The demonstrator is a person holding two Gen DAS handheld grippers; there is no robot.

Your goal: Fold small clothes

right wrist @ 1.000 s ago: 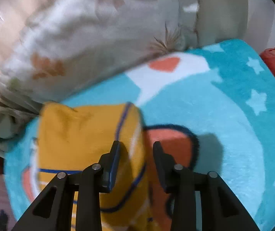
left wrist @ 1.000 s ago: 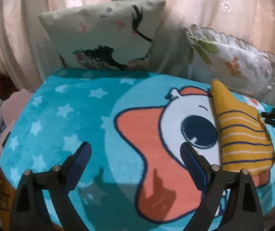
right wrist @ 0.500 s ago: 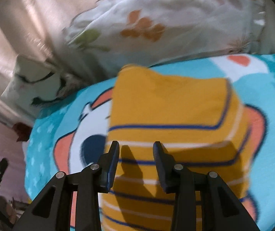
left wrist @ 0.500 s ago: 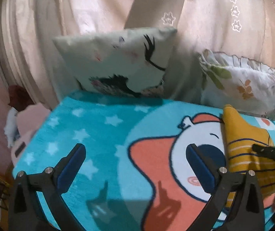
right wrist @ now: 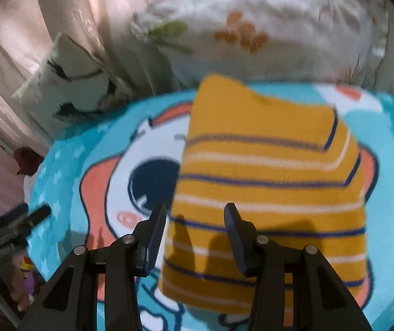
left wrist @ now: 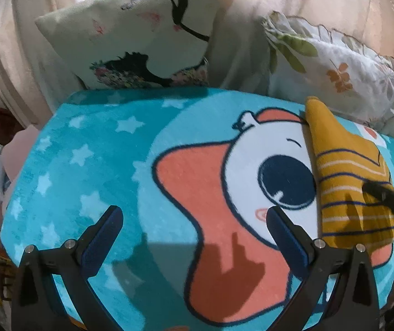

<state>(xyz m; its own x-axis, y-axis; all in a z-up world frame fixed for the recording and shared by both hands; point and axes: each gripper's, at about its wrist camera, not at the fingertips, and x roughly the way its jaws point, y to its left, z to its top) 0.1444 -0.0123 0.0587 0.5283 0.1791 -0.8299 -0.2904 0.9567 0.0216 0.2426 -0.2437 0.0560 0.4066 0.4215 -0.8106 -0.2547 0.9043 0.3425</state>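
Left wrist view: the left gripper (left wrist: pixel 194 237) hangs wide open over the cartoon blanket (left wrist: pixel 100 171), gripping nothing — the folded yellow striped garment (left wrist: pixel 346 182) lies off to its right.

Right wrist view: the right gripper (right wrist: pixel 194 234), fingers parted and empty, hovers at the garment's near edge; folding looks finished, so the next move is probably pinching that edge.

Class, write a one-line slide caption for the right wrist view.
Open right gripper hovers above a folded yellow striped garment on a cartoon blanket.
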